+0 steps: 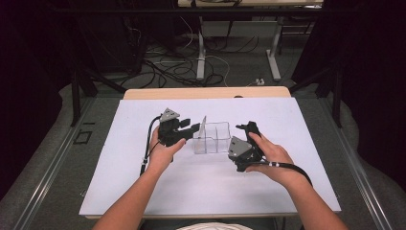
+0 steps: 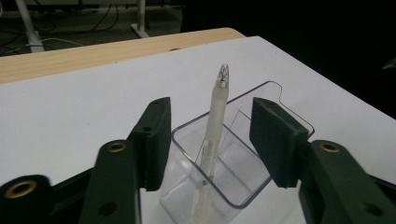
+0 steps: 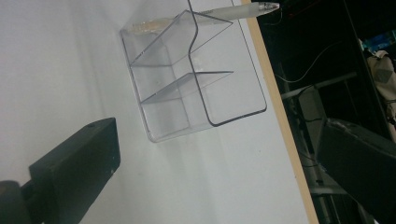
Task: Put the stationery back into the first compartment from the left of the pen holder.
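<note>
Pen (image 2: 215, 121) stands in organizer (image 2: 243, 186) — left gripper (image 2: 210, 140) open; untouching.

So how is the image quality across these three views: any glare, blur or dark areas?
High view: even light on the white table, surroundings dark, clear organizer faint. Left gripper view: pen sharp, near claw slightly soft. Right gripper view: tilted frame, organizer edges crisp, dark beyond the table edge, no strong glare.

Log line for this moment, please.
pen: leaning in clear organizer end compartment | left tongs: open, astride pen | right tongs: open, beside organizer
</note>
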Available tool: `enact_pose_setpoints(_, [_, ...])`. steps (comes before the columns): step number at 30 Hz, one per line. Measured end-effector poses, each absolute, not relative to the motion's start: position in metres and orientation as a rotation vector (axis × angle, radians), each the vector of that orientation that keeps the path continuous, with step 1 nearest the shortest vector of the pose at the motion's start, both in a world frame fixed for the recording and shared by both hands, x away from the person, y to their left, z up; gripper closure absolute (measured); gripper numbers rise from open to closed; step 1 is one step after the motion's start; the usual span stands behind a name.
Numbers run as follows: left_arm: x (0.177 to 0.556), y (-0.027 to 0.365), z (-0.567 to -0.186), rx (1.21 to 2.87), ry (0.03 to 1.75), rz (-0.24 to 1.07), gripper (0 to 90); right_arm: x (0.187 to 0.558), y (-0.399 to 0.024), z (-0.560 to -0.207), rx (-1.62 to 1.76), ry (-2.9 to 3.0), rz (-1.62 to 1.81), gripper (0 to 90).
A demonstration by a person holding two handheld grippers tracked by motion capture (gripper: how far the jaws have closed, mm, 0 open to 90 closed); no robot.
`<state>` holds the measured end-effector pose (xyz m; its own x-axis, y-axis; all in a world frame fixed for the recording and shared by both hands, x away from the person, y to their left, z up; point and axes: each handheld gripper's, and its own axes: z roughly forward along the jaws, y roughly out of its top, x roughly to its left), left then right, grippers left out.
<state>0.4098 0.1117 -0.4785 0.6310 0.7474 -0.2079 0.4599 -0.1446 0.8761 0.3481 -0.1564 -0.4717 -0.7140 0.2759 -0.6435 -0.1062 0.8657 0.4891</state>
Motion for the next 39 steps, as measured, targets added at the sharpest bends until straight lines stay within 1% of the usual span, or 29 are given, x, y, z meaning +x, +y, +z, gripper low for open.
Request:
enact_pose_setpoints(5, [0.407, 0.12, -0.472, 1.796, 0.98, 0.372, 34.3, 0.348, -0.158, -0.47, 0.15, 2.282, 0.662, 0.0])
enact_pose_setpoints(9, [0.404, 0.126, -0.468, 1.807, 0.982, 0.381, 27.9, 0.349, -0.16, -0.468, 0.201, 2.295, 0.705, 0.0])
enact_pose_setpoints(16, [0.398, 0.142, -0.463, 1.815, 0.972, 0.412, 22.4, 0.356, -0.169, -0.466, 0.384, 2.299, 0.777, 0.0])
enact_pose_setpoints(20, [0.394, 0.154, -0.462, 1.817, 1.011, 0.427, 20.1, 0.36, -0.178, -0.466, 0.508, 2.286, 0.816, 0.0])
enact_pose_setpoints(24, [0.391, 0.166, -0.462, 1.801, 1.044, 0.426, 19.7, 0.363, -0.186, -0.466, 0.623, 2.267, 0.853, 0.0])
enact_pose_setpoints(26, [0.388, 0.171, -0.463, 1.792, 1.056, 0.428, 16.4, 0.365, -0.19, -0.467, 0.663, 2.262, 0.867, 0.0])
enact_pose_setpoints(30, [0.385, 0.178, -0.464, 1.772, 1.077, 0.437, 14.3, 0.368, -0.197, -0.47, 0.74, 2.251, 0.899, 0.0])
enact_pose_setpoints(34, [0.382, 0.186, -0.466, 1.757, 1.097, 0.44, 6.1, 0.37, -0.203, -0.473, 0.817, 2.229, 0.919, 0.0])
enact_pose_setpoints(39, [0.381, 0.195, -0.47, 1.745, 1.123, 0.45, 0.3, 0.374, -0.211, -0.478, 0.909, 2.187, 0.958, 0.0])
